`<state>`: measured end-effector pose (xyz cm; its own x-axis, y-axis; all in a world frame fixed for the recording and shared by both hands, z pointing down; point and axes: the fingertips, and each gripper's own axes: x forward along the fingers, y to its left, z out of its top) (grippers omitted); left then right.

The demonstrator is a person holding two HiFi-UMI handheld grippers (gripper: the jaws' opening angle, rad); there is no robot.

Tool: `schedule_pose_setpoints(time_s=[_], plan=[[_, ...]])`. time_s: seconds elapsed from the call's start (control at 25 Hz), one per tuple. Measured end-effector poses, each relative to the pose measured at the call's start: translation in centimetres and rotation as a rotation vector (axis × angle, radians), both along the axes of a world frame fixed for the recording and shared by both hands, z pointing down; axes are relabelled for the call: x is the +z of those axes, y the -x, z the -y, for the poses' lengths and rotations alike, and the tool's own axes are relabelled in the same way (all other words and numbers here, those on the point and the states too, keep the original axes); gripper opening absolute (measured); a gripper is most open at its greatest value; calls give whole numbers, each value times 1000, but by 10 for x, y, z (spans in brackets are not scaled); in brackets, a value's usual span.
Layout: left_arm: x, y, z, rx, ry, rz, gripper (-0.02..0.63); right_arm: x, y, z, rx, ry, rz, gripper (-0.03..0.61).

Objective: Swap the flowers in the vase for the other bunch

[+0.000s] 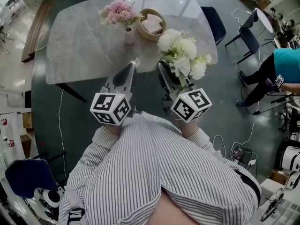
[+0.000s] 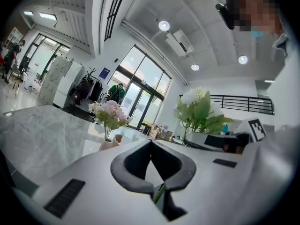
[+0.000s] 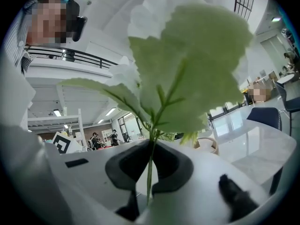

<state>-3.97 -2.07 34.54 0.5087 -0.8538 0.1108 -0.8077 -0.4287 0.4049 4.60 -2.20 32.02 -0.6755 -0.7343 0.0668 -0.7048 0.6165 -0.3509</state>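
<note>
White bunch: a cluster of white blooms with green leaves [image 1: 183,55] is carried in the air above the near right edge of the table, well apart from the vase. In the right gripper view its leaves and blooms [image 3: 187,64] fill most of the frame.

Stem: a single thin green stalk [image 3: 150,172] is seen running up through the closed jaw tips.

Right gripper: the jaws [image 3: 152,142] are pressed together on that stalk, so the bunch is held by it. In the head view the tips [image 1: 161,69] are partly covered by the leaves.

Left gripper: the jaws [image 2: 151,142] are brought fully together, tips touching. A thin green sliver is visible low in the gap behind them, but what it is cannot be told. In the head view this gripper [image 1: 133,62] is held beside the right one, its tips over the table's near edge.

Pink flowers: a pink bunch [image 1: 119,12] is standing upright in the vase, towards the far side of the table.

Vase: a small pale vase [image 1: 129,35] is placed just beside the basket.

Basket: a round tan basket [image 1: 161,18] with something pale lying in it is set to the right of the vase.

Table: a grey marbled top [image 1: 84,46] with rounded corners.

Chair: a dark blue chair [image 1: 213,22] is placed at the table's far right side.
</note>
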Motion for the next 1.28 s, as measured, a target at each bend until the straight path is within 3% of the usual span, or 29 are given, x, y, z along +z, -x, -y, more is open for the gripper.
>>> schedule_pose_setpoints(time_s=[0.64, 1.28], plan=[[5, 32, 102, 90, 0, 34, 12, -4, 32, 105, 90, -19, 18, 23], [31, 34, 128, 100, 77, 9, 12, 15, 28, 132, 126, 36, 17, 23]])
